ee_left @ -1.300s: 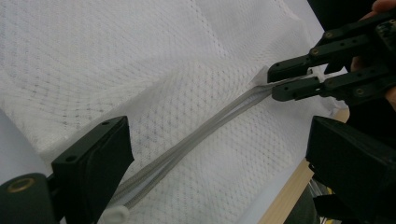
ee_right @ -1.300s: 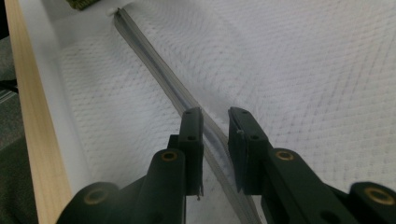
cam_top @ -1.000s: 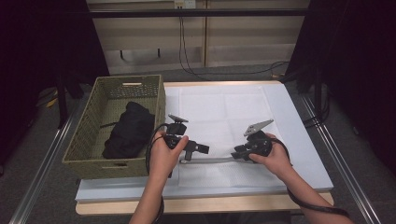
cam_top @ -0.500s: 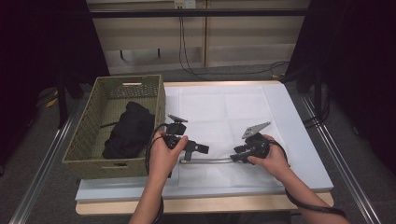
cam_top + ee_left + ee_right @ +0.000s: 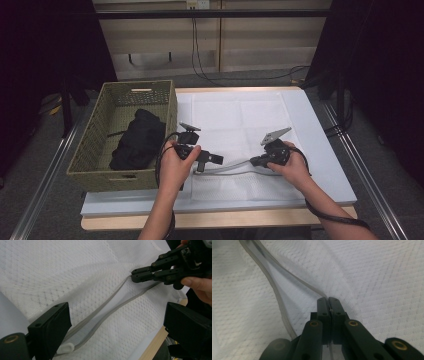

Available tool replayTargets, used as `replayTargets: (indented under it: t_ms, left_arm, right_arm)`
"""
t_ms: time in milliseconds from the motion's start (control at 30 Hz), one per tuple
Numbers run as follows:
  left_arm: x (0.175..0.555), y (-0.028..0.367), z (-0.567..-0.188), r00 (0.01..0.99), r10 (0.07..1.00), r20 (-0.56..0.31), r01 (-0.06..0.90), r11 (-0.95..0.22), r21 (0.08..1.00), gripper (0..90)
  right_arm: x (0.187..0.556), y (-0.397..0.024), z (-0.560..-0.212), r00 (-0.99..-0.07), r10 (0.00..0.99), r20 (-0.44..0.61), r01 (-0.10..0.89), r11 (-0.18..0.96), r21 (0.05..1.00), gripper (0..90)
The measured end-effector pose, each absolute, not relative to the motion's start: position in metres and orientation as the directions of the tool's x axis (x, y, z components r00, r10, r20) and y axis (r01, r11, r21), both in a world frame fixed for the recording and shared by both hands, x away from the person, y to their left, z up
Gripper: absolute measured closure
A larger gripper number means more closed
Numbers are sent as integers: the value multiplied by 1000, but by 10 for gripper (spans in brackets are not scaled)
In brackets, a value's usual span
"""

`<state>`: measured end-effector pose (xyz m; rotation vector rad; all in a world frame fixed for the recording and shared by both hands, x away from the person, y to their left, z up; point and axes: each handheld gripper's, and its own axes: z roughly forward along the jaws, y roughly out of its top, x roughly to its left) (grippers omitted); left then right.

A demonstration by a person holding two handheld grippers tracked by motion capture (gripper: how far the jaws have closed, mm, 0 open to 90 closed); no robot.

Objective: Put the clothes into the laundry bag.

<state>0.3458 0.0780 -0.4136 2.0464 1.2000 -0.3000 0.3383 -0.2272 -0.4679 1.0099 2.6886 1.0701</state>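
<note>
A white mesh bag (image 5: 235,120) lies flat on the table, and its grey zipper (image 5: 232,169) runs along the near side, partly open. My left gripper (image 5: 212,160) is open, its jaws standing wide on either side of the zipper (image 5: 110,311) without touching it. The white zipper pull (image 5: 65,348) lies by one jaw. My right gripper (image 5: 254,161) faces it from the right. Its jaws have just been closing and now pinch the zipper's edge (image 5: 274,287), so the right gripper (image 5: 328,300) is shut. The left gripper view shows the right gripper (image 5: 136,275) at the zipper's far end.
A woven basket (image 5: 100,150) holding a black cloth (image 5: 140,137) stands at the table's left end, close to my left hand. The white table top (image 5: 315,140) extends past the bag on the right. Cables trail from both grippers toward the near edge.
The right gripper's jaws have closed onto the zipper's edge. Both hands have kept their place.
</note>
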Motion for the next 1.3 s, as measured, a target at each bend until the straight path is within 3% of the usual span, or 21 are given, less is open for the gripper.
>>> replayTargets:
  t_ms: [233, 567, 767, 1000, 1167, 1300]
  left_arm:
    - [345, 76, -412, 542, 655, -527, 827, -302, 475, 73]
    - [344, 75, -413, 546, 653, -525, 825, -311, 472, 73]
    - [344, 74, -415, 543, 657, -522, 827, -313, 466, 72]
    - [344, 73, -415, 546, 654, -524, 826, -319, 464, 72]
    - [344, 74, -416, 538, 657, -528, 832, -313, 459, 72]
    - [344, 74, -417, 533, 659, -530, 835, -309, 455, 72]
  right_arm:
    - [337, -233, -452, -770, 608, 195, 557, 489, 671, 885]
    - [346, -233, -457, -758, 627, 183, 564, 489, 665, 899]
    - [338, -233, -457, -764, 615, 195, 559, 482, 675, 769]
    - [334, -232, -467, -776, 608, 166, 545, 515, 662, 514]
    - [335, -229, -475, -781, 611, 130, 533, 543, 649, 488]
    - [337, -227, -474, -786, 614, 76, 509, 571, 644, 550]
